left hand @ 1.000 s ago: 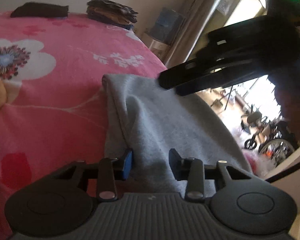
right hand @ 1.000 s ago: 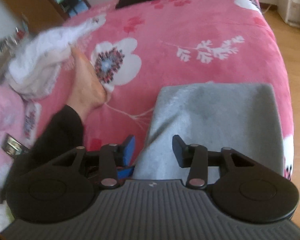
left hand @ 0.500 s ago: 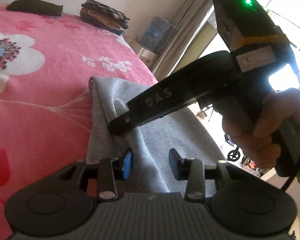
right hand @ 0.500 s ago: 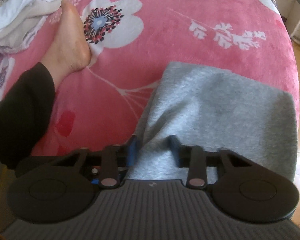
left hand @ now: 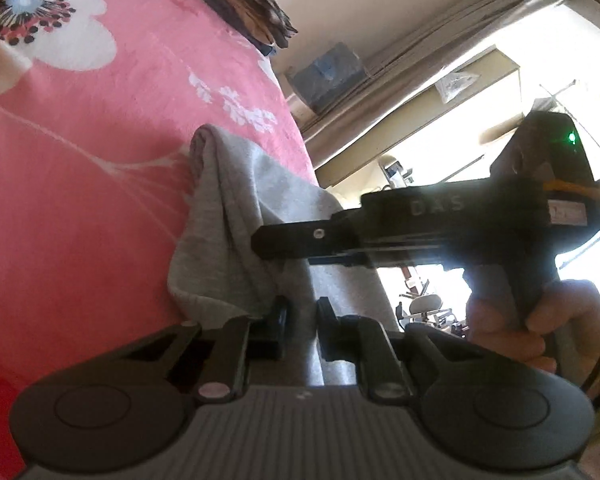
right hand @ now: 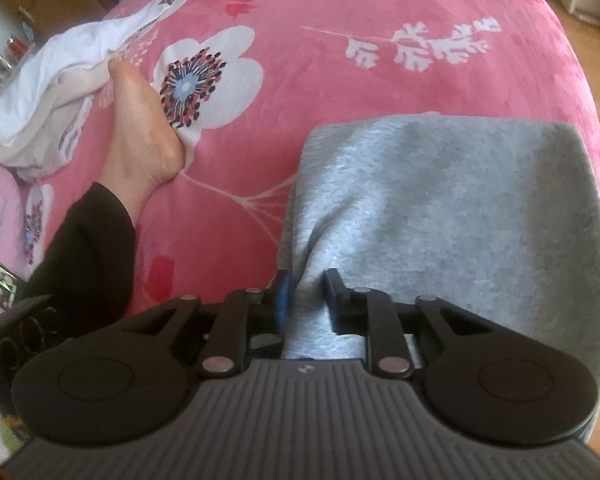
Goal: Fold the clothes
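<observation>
Left tongs [left hand: 302, 314] and right tongs [right hand: 305, 294] both clamped on gray garment [right hand: 460, 208] near edge; soft, light, floppy, best held at corners on bed [right hand: 340, 80].

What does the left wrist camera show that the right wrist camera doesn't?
Only the left wrist view shows the right gripper from the side, the hand holding it, the curtain and a pile of clothes. Only the right wrist view shows a bare foot and white laundry. Both show the grey garment pinched in the gripper's fingers on the pink blanket.
</observation>
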`<state>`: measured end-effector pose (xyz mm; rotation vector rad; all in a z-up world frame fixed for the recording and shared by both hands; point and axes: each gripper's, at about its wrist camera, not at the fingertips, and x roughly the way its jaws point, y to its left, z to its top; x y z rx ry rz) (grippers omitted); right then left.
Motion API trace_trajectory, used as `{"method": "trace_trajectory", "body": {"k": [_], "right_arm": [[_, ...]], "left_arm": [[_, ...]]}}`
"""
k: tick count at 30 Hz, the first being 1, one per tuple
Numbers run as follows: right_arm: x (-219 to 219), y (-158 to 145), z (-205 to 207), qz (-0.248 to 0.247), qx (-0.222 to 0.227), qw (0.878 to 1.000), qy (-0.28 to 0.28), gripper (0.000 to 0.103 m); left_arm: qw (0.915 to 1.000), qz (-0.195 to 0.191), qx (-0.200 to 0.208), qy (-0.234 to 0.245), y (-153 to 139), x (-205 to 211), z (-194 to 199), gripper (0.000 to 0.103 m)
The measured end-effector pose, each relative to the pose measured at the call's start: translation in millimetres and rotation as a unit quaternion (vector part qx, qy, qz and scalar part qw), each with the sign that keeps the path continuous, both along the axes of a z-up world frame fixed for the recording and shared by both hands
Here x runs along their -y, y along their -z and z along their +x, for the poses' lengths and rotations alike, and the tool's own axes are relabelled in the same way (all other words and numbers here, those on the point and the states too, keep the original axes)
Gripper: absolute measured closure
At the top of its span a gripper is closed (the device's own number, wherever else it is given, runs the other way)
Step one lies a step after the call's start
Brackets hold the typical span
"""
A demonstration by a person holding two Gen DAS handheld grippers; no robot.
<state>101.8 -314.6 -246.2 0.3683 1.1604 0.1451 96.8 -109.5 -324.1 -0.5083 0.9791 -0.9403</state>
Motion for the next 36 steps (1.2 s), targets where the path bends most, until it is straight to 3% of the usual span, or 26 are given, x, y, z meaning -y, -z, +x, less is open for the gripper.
{"method": "trace_trajectory", "body": {"k": [2, 4, 7, 10, 12, 14, 19, 23, 26, 34, 36], "right_arm": [[6.1, -0.4, -0.8, 0.01, -0.005, 1.0, 0.016, 0.069], [11.2, 0.0, -2.5, 0.019, -0.009, 0.999, 0.026, 0.068], [17.5, 1.6, -7.5, 0.033, -0.017, 0.999, 0.037, 0.066], [17.3, 3.5, -10.3, 0.036, -0.023, 0.999, 0.031, 0.066], [13.7, 4.6, -8.9, 0.035, -0.027, 0.999, 0.022, 0.065], [8.3, 6.0, -6.1, 0.03, -0.032, 0.999, 0.011, 0.065], [-6.1, 7.3, 0.2, 0.005, -0.037, 0.999, -0.011, 0.065], [-3.8, 5.0, -2.3, -0.005, -0.029, 1.0, -0.001, 0.068], [-2.0, 8.0, -4.4, -0.014, -0.03, 0.999, 0.001, 0.077], [-10.1, 13.3, -3.2, -0.047, -0.047, 0.998, -0.014, 0.077], [-13.7, 13.2, -5.1, -0.063, -0.04, 0.997, -0.022, 0.084]], "left_arm": [[0.9997, 0.024, 0.003, 0.005, -1.2, 4.6, -0.5, 0.054], [0.9991, 0.038, 0.017, 0.009, -3.2, 8.1, -4.6, 0.053], [0.9945, 0.076, 0.068, 0.023, -8.4, 14.7, -17.8, 0.057], [0.9908, 0.101, 0.088, 0.017, -7.5, 22.0, -23.4, 0.076], [0.9928, 0.094, 0.074, 0.008, -3.6, 17.3, -20.3, 0.086], [0.9962, 0.071, 0.051, 0.002, -0.4, 10.6, -15.6, 0.091], [0.9999, -0.002, 0.008, -0.009, 7.4, -0.1, -10.0, 0.093], [0.9976, -0.055, -0.036, -0.02, 18.4, -8.1, -1.1, 0.093], [0.9988, -0.046, -0.012, -0.015, 15.1, -4.1, -5.0, 0.093], [0.9979, -0.009, 0.064, 0.005, 3.0, 5.8, -21.0, 0.093], [0.9971, -0.003, 0.076, 0.01, 1.1, 6.9, -25.4, 0.093]]}}
